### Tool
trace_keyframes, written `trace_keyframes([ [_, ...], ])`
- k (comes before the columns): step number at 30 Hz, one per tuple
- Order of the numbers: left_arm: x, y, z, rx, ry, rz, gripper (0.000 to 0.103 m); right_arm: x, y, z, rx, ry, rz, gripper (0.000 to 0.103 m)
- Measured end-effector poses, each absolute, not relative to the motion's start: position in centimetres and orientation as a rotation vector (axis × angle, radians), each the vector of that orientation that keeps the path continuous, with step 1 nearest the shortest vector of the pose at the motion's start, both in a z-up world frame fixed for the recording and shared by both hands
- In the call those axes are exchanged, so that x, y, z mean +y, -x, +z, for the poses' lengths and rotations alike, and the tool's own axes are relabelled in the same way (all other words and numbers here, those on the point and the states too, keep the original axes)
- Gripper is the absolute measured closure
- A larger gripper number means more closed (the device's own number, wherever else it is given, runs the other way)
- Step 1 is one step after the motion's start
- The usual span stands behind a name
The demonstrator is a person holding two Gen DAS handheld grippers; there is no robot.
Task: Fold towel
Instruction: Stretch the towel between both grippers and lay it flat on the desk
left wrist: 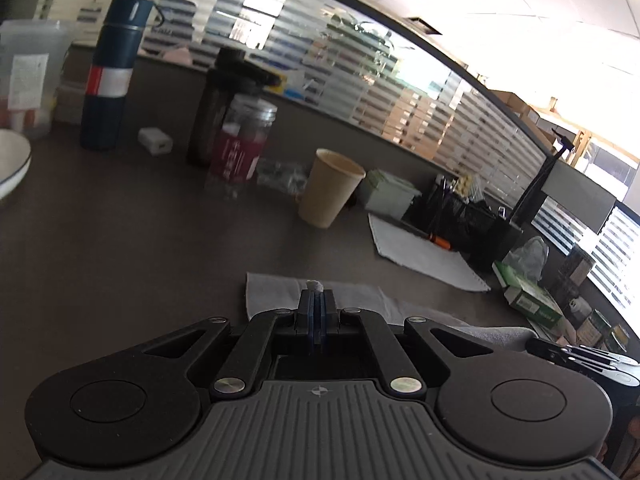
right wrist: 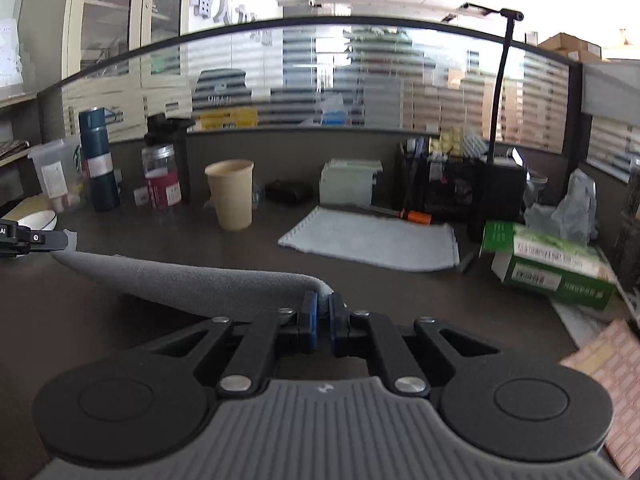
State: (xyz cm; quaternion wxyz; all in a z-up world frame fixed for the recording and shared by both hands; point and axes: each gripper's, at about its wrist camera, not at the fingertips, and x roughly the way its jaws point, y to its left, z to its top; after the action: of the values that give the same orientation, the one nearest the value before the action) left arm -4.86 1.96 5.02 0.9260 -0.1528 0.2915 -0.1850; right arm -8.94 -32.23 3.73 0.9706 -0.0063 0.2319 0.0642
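Observation:
A grey towel (right wrist: 192, 284) hangs stretched between my two grippers, a little above the dark desk. My right gripper (right wrist: 323, 303) is shut on the towel's right corner. My left gripper (left wrist: 319, 295) is shut on the other corner, a tuft of cloth poking out above its fingertips. In the left wrist view the towel (left wrist: 276, 292) spreads below and beyond the fingers, towards the right gripper (left wrist: 576, 356) at the right edge. The left gripper (right wrist: 60, 240) shows at the left edge of the right wrist view, pinching the towel's end.
A second light towel (right wrist: 372, 240) lies flat further back. A paper cup (right wrist: 234, 194), jar (right wrist: 162, 178), blue flask (right wrist: 98, 160) and white bowl (right wrist: 38, 220) stand at the back left. A green box (right wrist: 548, 264), black organisers (right wrist: 452, 184) and an orange-handled tool (right wrist: 416, 216) crowd the right.

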Motion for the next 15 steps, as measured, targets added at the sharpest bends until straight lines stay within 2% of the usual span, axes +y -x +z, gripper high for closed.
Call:
trace_keyframes([
  [5,2.0,6.5,3.6,0.647,0.296,-0.386,0.097,-31.5,10.4,1.1,0.560,0.047,0.134,0.096],
  [11,2.9,8.3,2.5,0.695,0.282,-0.375,0.095,-31.1,11.7,1.2,0.589,0.078,0.144,0.089],
  [12,3.2,8.6,2.4,0.696,0.280,-0.368,0.095,-31.1,11.9,1.3,0.591,0.084,0.142,0.087],
  [15,4.2,9.4,2.3,0.696,0.275,-0.346,0.095,-31.3,12.8,1.4,0.595,0.098,0.133,0.064],
])
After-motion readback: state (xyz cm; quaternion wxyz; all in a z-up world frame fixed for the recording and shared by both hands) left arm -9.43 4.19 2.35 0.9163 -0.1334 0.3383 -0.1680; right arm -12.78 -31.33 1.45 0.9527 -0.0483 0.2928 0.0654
